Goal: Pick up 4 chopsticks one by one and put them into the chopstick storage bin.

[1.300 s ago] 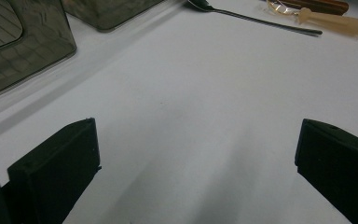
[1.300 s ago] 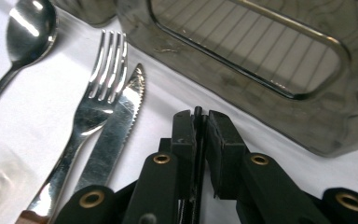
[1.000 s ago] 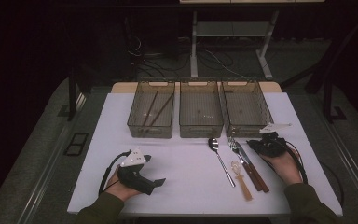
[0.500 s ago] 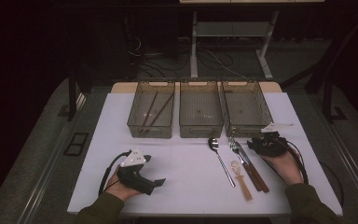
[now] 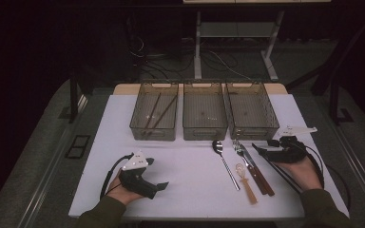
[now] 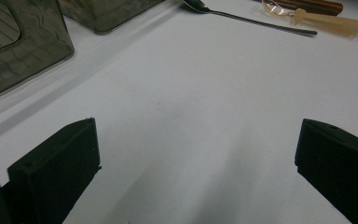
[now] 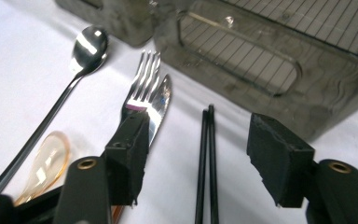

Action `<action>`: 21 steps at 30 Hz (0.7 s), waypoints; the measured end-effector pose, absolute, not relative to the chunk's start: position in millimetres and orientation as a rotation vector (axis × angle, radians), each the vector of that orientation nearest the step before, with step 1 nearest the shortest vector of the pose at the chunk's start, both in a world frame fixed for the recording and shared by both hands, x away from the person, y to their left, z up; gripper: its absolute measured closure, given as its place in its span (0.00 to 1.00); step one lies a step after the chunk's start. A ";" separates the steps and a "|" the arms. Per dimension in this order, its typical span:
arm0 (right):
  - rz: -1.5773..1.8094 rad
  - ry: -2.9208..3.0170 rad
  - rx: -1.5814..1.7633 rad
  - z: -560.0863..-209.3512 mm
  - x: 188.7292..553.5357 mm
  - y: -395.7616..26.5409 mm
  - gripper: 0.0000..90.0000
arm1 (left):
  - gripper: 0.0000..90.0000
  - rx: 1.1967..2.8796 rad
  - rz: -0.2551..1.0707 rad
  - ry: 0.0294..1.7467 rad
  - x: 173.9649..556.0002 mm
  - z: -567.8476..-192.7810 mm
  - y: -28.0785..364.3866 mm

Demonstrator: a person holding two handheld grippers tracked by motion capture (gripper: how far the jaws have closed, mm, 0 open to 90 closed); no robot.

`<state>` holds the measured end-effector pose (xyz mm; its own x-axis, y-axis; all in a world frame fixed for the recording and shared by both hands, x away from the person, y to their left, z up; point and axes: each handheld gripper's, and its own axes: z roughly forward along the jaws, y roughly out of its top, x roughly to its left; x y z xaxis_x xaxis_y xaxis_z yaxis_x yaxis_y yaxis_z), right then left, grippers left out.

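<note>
- The right gripper (image 7: 196,154) has just been opening; its jaws stand partly apart with a pair of black chopsticks (image 7: 206,163) lying on the table between them, the pads not pressing on it.
- Just left of that gripper's left jaw lie a fork (image 7: 142,79) and a knife (image 7: 161,105), with a metal spoon (image 7: 81,56) and an amber plastic spoon (image 7: 46,163) farther left.
- A grey bin (image 7: 279,60) stands just beyond the jaws.
- The left gripper (image 6: 196,158) rests wide open, holding nothing, over bare tabletop.
- The table (image 5: 195,166) is white; three bins stand in a row; the room behind is dark.
- No writing can be read.
</note>
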<state>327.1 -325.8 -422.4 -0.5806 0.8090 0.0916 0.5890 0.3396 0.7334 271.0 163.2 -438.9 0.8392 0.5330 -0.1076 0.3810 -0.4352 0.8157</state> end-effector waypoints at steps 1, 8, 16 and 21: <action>1.077 2.321 1.245 -420.9 323.7 -326.8 0.42 | 0.00 2.079 0.203 0.666 270.9 -438.8 163.4; 1.044 2.323 1.202 -415.5 300.7 -337.6 0.39 | 0.00 2.078 0.192 0.650 270.3 -438.0 164.5; 1.012 2.332 1.229 -417.4 271.1 -366.9 0.46 | 0.00 2.076 0.193 0.641 269.9 -437.7 164.7; 0.968 2.361 1.238 -422.0 262.3 -377.6 0.56 | 0.00 2.088 0.191 0.635 269.8 -437.9 164.5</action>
<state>262.3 -377.6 -422.0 -0.5816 0.8124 0.0413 0.6075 0.4000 0.6862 269.8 164.5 -437.9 0.8550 0.5079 -0.1048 0.3662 -0.4482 0.8155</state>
